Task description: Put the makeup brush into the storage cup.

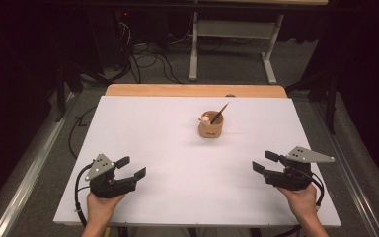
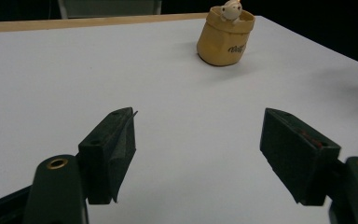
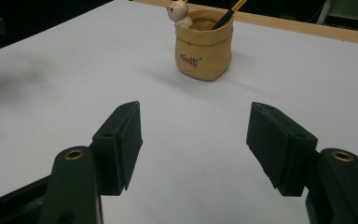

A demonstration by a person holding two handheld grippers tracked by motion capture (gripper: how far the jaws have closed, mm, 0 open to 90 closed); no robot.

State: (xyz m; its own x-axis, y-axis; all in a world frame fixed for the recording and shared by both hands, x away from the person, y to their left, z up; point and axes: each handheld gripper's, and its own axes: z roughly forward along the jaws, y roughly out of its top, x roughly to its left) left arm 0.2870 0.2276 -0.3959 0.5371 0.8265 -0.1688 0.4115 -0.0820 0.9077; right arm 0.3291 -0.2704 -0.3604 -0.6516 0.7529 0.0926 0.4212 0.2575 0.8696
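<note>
White table top (image 1: 143, 128) — wooden far edge (image 1: 177, 90), tan pen pot (image 1: 210, 128) resting mid-table

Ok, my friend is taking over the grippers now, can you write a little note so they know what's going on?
Left gripper: open, nothing in it, resting near the front left of the table.
Right gripper: open, nothing in it, near the front right.
Things: a small tan pot with a little bear figure on its rim stands upright towards the back of the table. A pencil leans inside it.
Done: nothing is held, and the pencil sits in the pot.
Left: probably reach forward for the pot or the pencil; both grippers are well short of them.
</note>
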